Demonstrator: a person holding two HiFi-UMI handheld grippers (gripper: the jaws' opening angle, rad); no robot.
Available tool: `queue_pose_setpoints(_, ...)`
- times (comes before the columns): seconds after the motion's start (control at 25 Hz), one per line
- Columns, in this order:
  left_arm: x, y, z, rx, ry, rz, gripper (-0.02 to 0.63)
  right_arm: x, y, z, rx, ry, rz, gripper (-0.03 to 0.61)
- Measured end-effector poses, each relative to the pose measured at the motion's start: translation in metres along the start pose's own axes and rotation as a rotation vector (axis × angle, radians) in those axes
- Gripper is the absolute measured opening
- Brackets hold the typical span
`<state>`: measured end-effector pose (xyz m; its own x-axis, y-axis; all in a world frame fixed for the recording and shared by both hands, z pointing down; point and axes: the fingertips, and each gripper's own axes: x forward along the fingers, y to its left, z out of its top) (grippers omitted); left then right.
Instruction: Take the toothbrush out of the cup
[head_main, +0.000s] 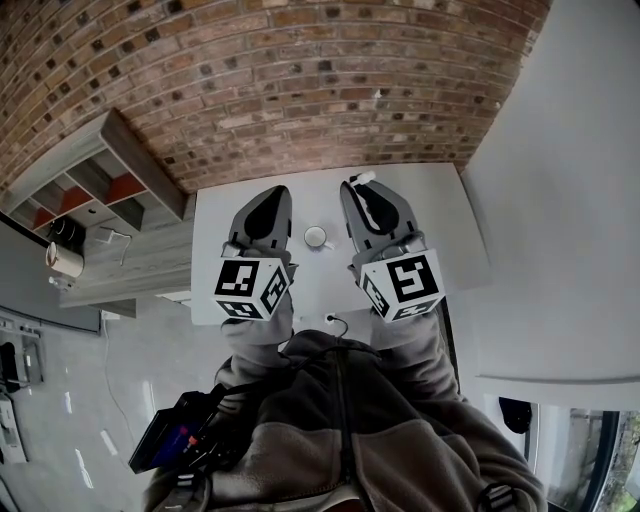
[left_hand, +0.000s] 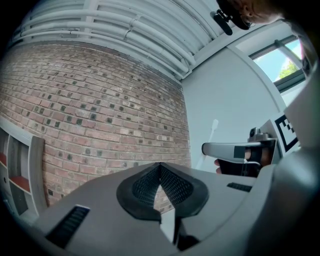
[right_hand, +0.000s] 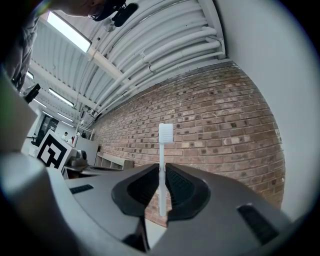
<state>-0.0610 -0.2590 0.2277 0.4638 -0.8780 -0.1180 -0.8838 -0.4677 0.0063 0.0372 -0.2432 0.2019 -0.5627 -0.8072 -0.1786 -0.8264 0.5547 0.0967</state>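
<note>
Clamping toothbrush in right hand-held gripper, left hand-held gripper clenched empty, cup btwn both.

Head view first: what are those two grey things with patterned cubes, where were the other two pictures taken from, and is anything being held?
They are hand-held grippers, one in each of a person's hands; there is no robot. The head view looks down from the person's head at a white table with a cup on it. The other two cameras ride on the grippers and look along their fingers. The left gripper is shut and empty. The right gripper is shut on a white toothbrush, bristle end up, clear of the cup.
</note>
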Motion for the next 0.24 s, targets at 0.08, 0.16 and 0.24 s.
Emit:
queue_pose_setpoints(0.08, 0.0012, -0.0009, -0.0014, -0.002, 0.006, -0.002, 0.005, -0.0003, -0.0022, -0.0018, 0.003, 0.005, 0.0, 0.044)
queue_pose_setpoints(0.16, 0.003, -0.0019, -0.0026, -0.002, 0.011, -0.004, 0.005, -0.0003, -0.0048, -0.0031, 0.006, 0.008, -0.001, 0.044)
queue_pose_setpoints(0.24, 0.005, -0.003, -0.0037, -0.003, 0.015, -0.005, 0.005, -0.0001, -0.0076, -0.0042, 0.009, 0.009, -0.001, 0.044)
